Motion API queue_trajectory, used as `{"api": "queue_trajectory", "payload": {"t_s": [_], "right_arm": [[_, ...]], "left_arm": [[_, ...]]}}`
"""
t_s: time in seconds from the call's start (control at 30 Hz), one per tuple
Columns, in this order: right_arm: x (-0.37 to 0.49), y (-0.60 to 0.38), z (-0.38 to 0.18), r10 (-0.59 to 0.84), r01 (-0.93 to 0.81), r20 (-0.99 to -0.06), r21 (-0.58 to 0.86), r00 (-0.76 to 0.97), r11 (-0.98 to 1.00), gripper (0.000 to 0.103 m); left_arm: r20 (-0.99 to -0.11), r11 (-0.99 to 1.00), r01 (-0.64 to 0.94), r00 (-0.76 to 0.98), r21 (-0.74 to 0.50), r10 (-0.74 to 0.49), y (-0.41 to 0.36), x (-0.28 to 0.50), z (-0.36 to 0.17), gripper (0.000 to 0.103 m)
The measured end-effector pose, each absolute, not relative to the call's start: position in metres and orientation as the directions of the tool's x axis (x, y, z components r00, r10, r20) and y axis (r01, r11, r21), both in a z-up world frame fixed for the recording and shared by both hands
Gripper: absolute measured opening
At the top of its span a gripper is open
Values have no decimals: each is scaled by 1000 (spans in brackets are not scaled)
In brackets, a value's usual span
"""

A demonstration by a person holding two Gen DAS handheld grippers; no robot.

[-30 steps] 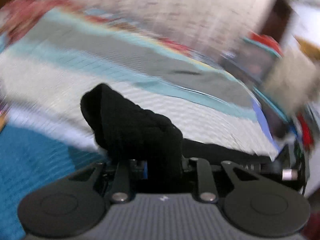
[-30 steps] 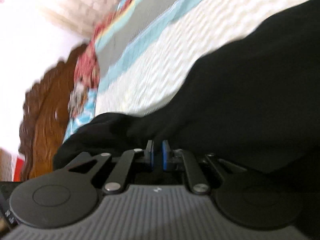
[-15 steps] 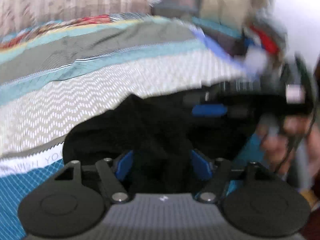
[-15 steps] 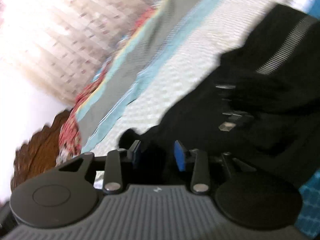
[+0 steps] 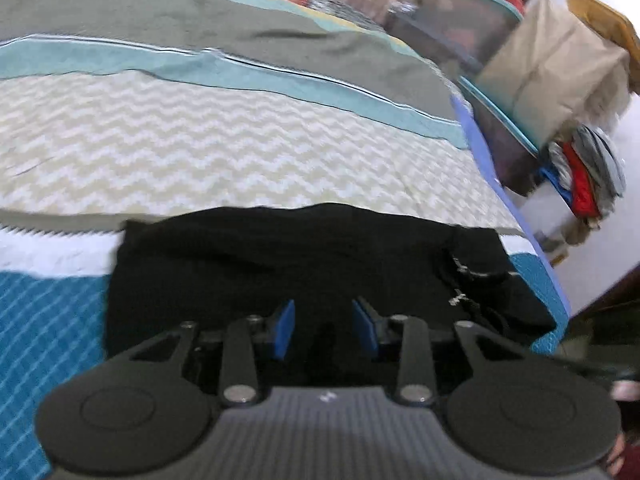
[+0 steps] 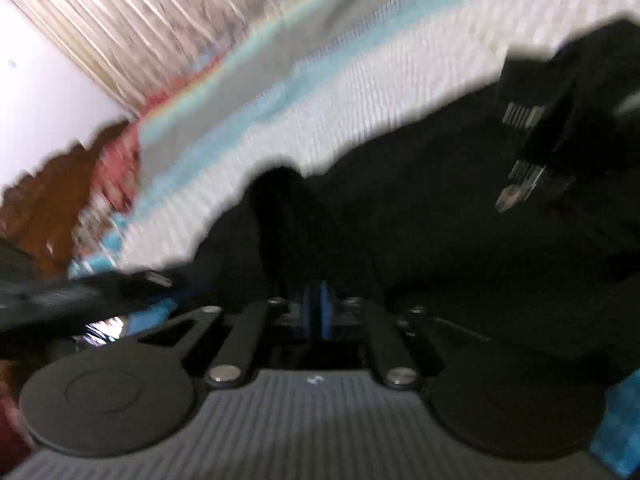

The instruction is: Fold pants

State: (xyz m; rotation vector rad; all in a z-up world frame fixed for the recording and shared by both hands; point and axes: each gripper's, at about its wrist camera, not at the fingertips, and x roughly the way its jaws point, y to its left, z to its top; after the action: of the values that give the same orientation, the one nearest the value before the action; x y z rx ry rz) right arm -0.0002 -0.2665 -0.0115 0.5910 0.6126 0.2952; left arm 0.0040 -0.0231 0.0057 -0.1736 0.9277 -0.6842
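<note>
Lying folded on the bedspread (image 5: 200,152), black pants (image 5: 304,256), left gripper (image 5: 324,328) narrowly apart and closing, right gripper (image 6: 316,312) pinching them

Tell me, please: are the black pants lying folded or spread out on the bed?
Folded, it seems: the black pants lie as a compact rectangle with straight edges on the bed, no separate legs showing.

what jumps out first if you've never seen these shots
The black pants spread flat across the near end of the striped, zigzag bedspread catch the eye first. The left claw hangs over them with blue pads apart, having just been closing. The right claw pinches a raised fold, also just closing.
</note>
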Motion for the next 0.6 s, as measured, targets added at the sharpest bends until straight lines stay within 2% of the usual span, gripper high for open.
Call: {"api": "queue_trajectory", "payload": {"t_s": [0.03,0.13,0.2,0.23,0.27,0.37,0.5,0.53,0.57,0.6], "right_arm": [[-9,-278,-4,396,-77,-429,594,812,801,26],[-36,-323,8,260,15,-379,589,888,808,31],[-53,-349,7,140,104,-357,585,924,805,38],[-64,-366,4,71,159,-350,587,934,794,47],[-72,-380,0,5,223,-357,593,934,774,52],[-76,-407,-16,-74,309,-368,638,927,705,52],[-74,-420,-35,-57,293,-371,618,927,730,50],[-63,-417,-47,-33,309,-429,593,903,744,47],[-64,-426,-58,-20,335,-489,567,872,752,34],[-65,-425,-62,-30,325,-475,555,880,766,32]], "left_arm": [[-676,771,481,403,-417,-617,-31,6,5,32],[-693,770,496,385,-401,-609,-54,18,-5,31],[-726,781,507,370,-366,-580,-65,22,-18,31],[-738,787,517,375,-335,-561,-69,22,-26,28],[-739,790,526,386,-316,-552,-73,21,-30,23],[-748,797,536,400,-278,-530,-78,16,-26,23],[-756,801,533,394,-274,-522,-77,15,-20,23],[-759,804,525,392,-280,-520,-77,15,-18,23],[-761,808,515,390,-286,-518,-76,15,-14,23],[-762,811,507,390,-292,-518,-74,14,-10,24]]}}
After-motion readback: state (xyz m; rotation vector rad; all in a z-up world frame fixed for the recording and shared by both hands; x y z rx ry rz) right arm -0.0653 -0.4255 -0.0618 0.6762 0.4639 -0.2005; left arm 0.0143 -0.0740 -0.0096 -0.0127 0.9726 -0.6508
